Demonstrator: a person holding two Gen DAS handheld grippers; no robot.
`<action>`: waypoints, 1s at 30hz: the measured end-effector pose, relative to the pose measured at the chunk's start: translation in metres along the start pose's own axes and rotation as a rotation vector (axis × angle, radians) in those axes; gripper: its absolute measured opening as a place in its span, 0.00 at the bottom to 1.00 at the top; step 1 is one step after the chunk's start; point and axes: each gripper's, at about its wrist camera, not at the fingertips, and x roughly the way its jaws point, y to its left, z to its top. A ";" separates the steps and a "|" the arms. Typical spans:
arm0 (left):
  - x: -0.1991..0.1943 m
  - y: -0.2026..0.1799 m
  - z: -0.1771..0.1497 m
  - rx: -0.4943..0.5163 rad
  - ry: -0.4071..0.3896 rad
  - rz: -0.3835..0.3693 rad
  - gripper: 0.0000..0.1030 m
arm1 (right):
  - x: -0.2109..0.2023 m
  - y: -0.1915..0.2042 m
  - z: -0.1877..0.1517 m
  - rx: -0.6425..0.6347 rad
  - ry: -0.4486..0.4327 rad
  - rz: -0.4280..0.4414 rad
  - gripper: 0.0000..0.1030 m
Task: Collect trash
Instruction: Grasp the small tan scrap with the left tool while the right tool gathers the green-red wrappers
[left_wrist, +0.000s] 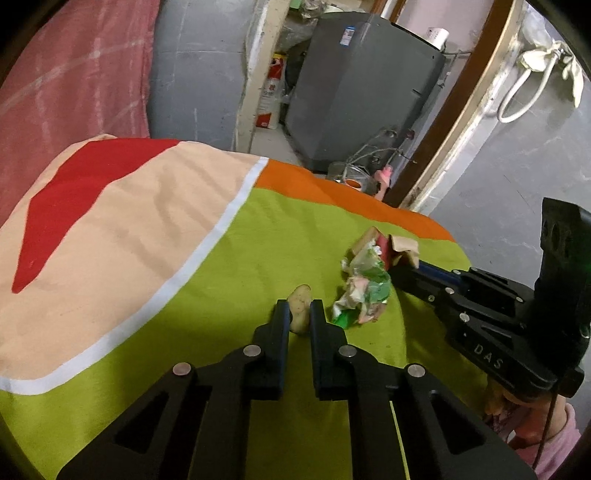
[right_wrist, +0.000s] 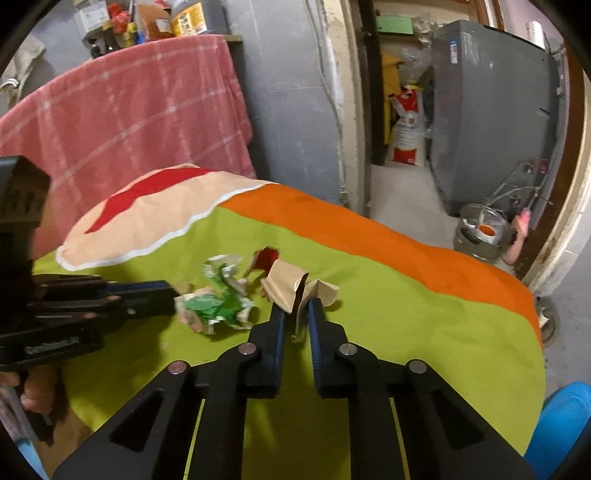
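Lying on the green part of the cloth-covered surface (left_wrist: 229, 266), left to right: a beige lump (left_wrist: 300, 308) clamped in the left hand-held gripper (left_wrist: 298, 314); a crumpled green-white wrapper (right_wrist: 216, 295) just beside it, loose; torn brown cardboard (right_wrist: 286, 282) with a red scrap behind, its edge pinched by the right hand-held gripper (right_wrist: 297, 314). Pink checked cloth (right_wrist: 122, 110) hangs behind; grey appliance (right_wrist: 491, 110) and metal bucket (right_wrist: 480, 230) stand in the doorway.

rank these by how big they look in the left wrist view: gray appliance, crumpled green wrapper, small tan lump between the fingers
1. gray appliance, largest even though it is far away.
2. crumpled green wrapper.
3. small tan lump, smallest, though partly hidden by the left gripper.
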 end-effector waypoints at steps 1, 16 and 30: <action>0.000 -0.001 0.000 0.007 0.001 -0.006 0.08 | 0.000 0.002 0.000 -0.006 0.001 0.011 0.09; -0.003 -0.026 -0.016 0.114 -0.007 -0.022 0.08 | -0.029 0.010 -0.023 0.005 0.004 0.006 0.07; -0.022 -0.014 -0.030 0.013 -0.077 0.041 0.07 | -0.043 0.002 -0.030 0.048 -0.036 -0.051 0.13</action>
